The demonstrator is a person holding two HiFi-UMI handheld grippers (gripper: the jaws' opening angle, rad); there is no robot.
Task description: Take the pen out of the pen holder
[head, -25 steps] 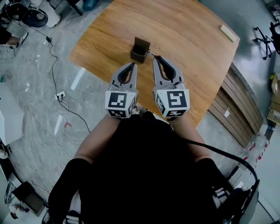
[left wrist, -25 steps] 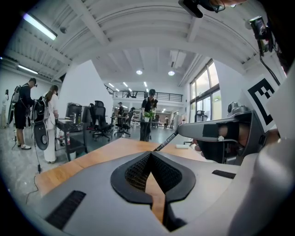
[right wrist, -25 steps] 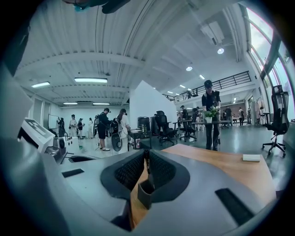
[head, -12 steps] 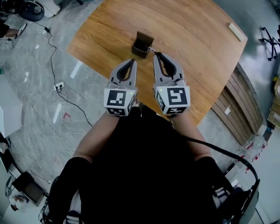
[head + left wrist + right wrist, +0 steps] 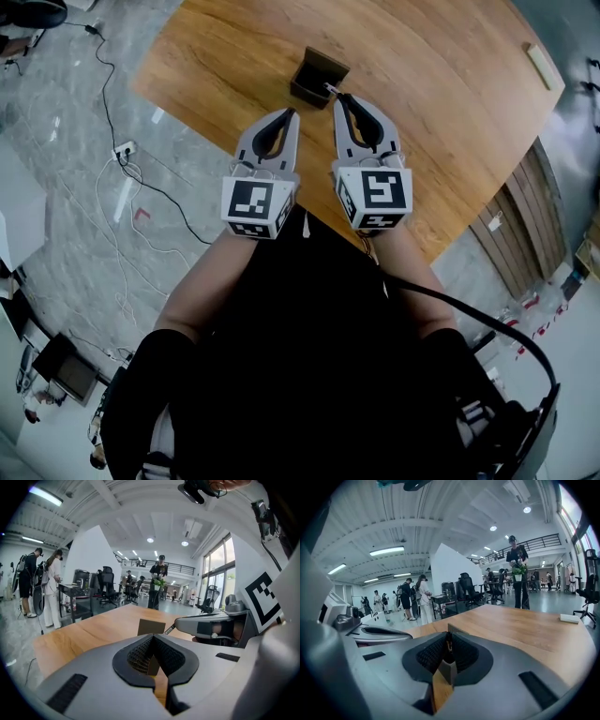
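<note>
A small dark brown pen holder [image 5: 317,77] stands on the round wooden table [image 5: 441,103]; it also shows as a brown box [image 5: 151,626] in the left gripper view. My right gripper [image 5: 339,97] is shut just right of the holder, with the pen's pale tip [image 5: 329,89] poking out past its fingertips toward the holder's rim. The pen [image 5: 448,645] shows as a thin dark shaft pinched between the pads of my right gripper [image 5: 448,637]. My left gripper [image 5: 292,114] hangs shut and empty a little nearer, beside the right one [image 5: 220,627].
A small white block [image 5: 539,66] lies near the table's far right edge. Cables and a power strip [image 5: 122,148] lie on the grey floor to the left. People, desks and office chairs [image 5: 105,585] stand well beyond the table.
The head camera has shifted, so table and holder sit higher in the view. Both grippers keep nearly the same place beside the holder, the right one still shut on the pen.
</note>
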